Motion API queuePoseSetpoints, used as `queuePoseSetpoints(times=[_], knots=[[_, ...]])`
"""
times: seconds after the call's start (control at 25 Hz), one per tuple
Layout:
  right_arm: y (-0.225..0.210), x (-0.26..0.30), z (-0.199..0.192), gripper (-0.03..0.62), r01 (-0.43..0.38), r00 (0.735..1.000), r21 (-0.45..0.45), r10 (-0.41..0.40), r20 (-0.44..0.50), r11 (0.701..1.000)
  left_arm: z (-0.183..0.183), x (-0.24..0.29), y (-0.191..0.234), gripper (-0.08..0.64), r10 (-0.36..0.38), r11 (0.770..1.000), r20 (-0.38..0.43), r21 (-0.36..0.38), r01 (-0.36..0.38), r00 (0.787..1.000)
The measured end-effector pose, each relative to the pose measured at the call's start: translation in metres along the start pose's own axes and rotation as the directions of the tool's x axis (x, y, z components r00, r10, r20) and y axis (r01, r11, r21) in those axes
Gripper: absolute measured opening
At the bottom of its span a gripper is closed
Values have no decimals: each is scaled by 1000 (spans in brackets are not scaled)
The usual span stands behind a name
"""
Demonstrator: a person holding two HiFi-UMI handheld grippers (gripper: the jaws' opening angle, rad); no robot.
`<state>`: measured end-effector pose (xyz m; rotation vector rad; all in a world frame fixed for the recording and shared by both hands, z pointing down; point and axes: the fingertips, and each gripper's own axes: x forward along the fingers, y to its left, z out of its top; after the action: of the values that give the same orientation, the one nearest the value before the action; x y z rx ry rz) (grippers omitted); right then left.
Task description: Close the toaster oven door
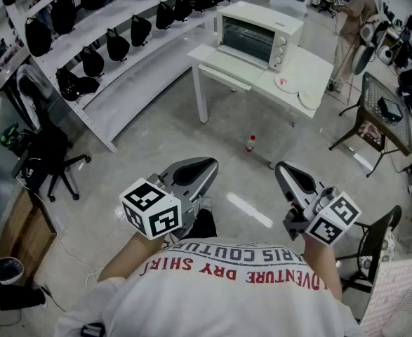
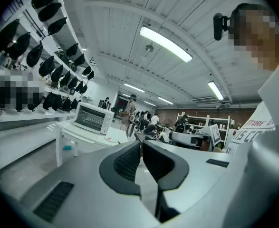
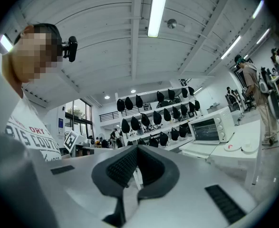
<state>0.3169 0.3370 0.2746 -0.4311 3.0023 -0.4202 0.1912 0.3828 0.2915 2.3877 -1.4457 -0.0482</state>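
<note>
The white toaster oven [image 1: 258, 37] stands on a white table [image 1: 311, 65] far across the floor from me; from here I cannot tell how its glass door stands. It also shows small in the left gripper view as the toaster oven [image 2: 94, 118] and in the right gripper view as the toaster oven [image 3: 210, 126]. My left gripper [image 1: 209, 164] and right gripper [image 1: 278, 167] are held at chest height, pointing toward the table. Both are shut with nothing between the pads, as the left gripper [image 2: 140, 144] and right gripper [image 3: 137, 148] show close up.
White plates [image 1: 305, 97] lie on the table's right end. A small bottle [image 1: 250, 144] stands on the floor between me and the table. Shelves of black bags [image 1: 114, 44] run along the left, with an office chair [image 1: 51, 161]. A person [image 1: 353, 20] and a black side table [image 1: 384, 111] are right.
</note>
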Motion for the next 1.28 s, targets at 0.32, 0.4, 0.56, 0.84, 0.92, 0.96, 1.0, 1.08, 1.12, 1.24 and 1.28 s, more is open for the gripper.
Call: queuePoseSetpoints(times=[0.32, 0.4, 0.56, 0.84, 0.92, 0.96, 1.0, 1.08, 1.12, 1.24, 1.28], knots=[[-13, 4, -2, 23, 25, 1000, -10, -25, 0, 1000, -1, 0, 11, 40, 19, 1000, -5, 5, -19, 1000], [-18, 10, -3, 23, 38, 999, -31, -38, -11, 999, 0, 0, 18, 40, 28, 1000, -4, 1, -28, 1000], [-34, 28, -6, 26, 61, 998, -33, -62, -18, 998, 2, 5, 41, 40, 40, 999, 5, -9, -40, 999], [-79, 73, -8, 26, 104, 995, 7, -104, -4, 995, 11, 36, 101, 40, 4, 1000, -1, -26, -4, 1000], [-96, 92, -5, 26, 125, 992, 18, -125, -1, 992, 21, 49, 125, 40, -10, 1000, -5, -26, 9, 1000], [-105, 103, -4, 26, 139, 990, 25, -139, 0, 990, 25, 56, 138, 40, -19, 999, -11, -29, 18, 1000], [-113, 113, -3, 26, 154, 988, 37, -154, 1, 987, 29, 63, 151, 40, -30, 999, -20, -34, 29, 999], [-129, 136, -3, 26, 179, 984, 84, -180, -1, 980, 37, 76, 176, 40, -54, 998, -43, -46, 52, 998], [-135, 147, -5, 26, 188, 982, 115, -189, -3, 975, 40, 81, 189, 40, -68, 997, -54, -51, 65, 996], [-159, 186, -7, 26, 216, 976, 159, -217, -9, 963, 53, 99, 232, 40, -103, 994, -70, -54, 99, 992], [-169, 201, -6, 27, 230, 973, 155, -231, -15, 961, 59, 105, 249, 40, -111, 993, -74, -57, 107, 991]])
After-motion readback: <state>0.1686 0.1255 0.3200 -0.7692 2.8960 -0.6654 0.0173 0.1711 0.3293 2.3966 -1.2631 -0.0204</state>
